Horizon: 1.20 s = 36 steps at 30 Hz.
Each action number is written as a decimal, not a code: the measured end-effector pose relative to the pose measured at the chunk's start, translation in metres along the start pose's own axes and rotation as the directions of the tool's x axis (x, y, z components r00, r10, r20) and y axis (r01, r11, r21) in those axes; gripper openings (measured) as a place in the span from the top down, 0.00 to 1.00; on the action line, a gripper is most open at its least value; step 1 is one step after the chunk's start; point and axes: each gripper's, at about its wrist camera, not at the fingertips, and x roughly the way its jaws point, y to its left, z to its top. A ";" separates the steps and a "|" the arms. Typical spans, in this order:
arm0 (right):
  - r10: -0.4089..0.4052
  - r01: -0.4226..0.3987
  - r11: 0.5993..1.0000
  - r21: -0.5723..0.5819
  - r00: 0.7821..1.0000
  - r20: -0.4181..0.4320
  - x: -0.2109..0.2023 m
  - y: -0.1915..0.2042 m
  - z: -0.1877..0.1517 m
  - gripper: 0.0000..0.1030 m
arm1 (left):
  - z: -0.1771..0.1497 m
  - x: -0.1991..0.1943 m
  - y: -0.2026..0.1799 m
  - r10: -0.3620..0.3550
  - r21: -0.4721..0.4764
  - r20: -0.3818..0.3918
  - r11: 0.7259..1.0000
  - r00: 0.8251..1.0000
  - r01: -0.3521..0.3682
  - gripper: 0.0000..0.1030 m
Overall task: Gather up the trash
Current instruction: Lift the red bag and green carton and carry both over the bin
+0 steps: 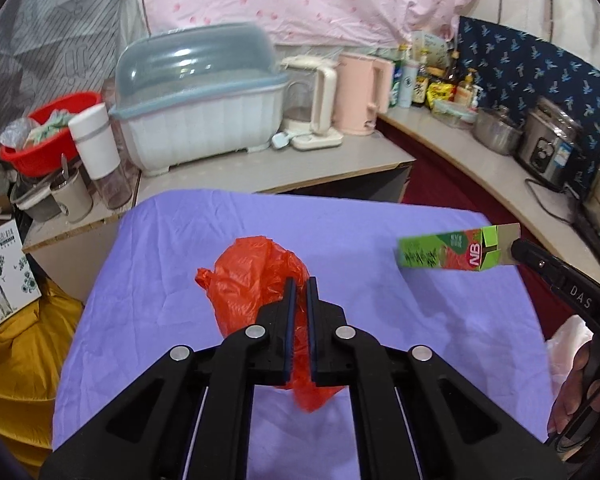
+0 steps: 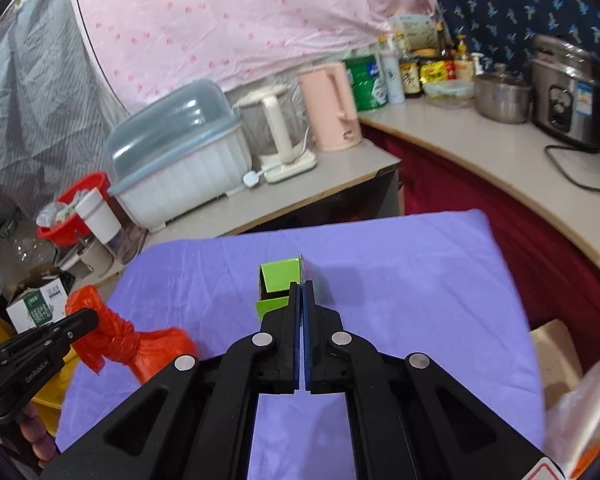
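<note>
An orange-red plastic bag point(image 1: 252, 276) is held above the purple cloth point(image 1: 172, 248). My left gripper point(image 1: 300, 284) is shut on the bag, pinching its plastic between the fingers. The bag also shows in the right wrist view point(image 2: 116, 336), at the lower left, with the left gripper point(image 2: 88, 320) gripping its knotted top. My right gripper point(image 2: 302, 286) is shut on the end flap of a green and red carton point(image 2: 280, 278). In the left wrist view the carton point(image 1: 452, 250) hangs in the air at the right, above the cloth, held by the right gripper point(image 1: 514, 248).
Behind the cloth stands a counter with a covered dish rack point(image 1: 200, 96), a blender jug point(image 1: 312, 108), a pink kettle point(image 1: 360, 92) and a red basin point(image 1: 48, 132). A curved counter point(image 1: 480, 160) at the right carries pots and a rice cooker point(image 1: 552, 144). A yellow bag point(image 1: 24, 344) lies at the left.
</note>
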 end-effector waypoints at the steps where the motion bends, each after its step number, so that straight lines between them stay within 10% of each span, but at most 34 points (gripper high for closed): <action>1: -0.008 0.008 1.000 0.002 1.000 0.010 -0.010 -0.004 0.001 0.99 | 0.001 -0.008 -0.007 -0.006 0.007 0.010 1.000 1.000 0.006 0.96; 21: -0.275 0.244 0.952 0.186 0.947 0.164 -0.281 -0.159 -0.039 0.98 | -0.040 -0.150 -0.239 -0.282 0.276 0.064 0.927 0.957 0.255 0.96; 36: -0.375 0.334 0.892 0.306 0.923 0.085 -0.329 -0.251 -0.100 0.99 | -0.092 -0.147 -0.374 -0.376 0.370 -0.067 0.851 0.924 0.373 0.96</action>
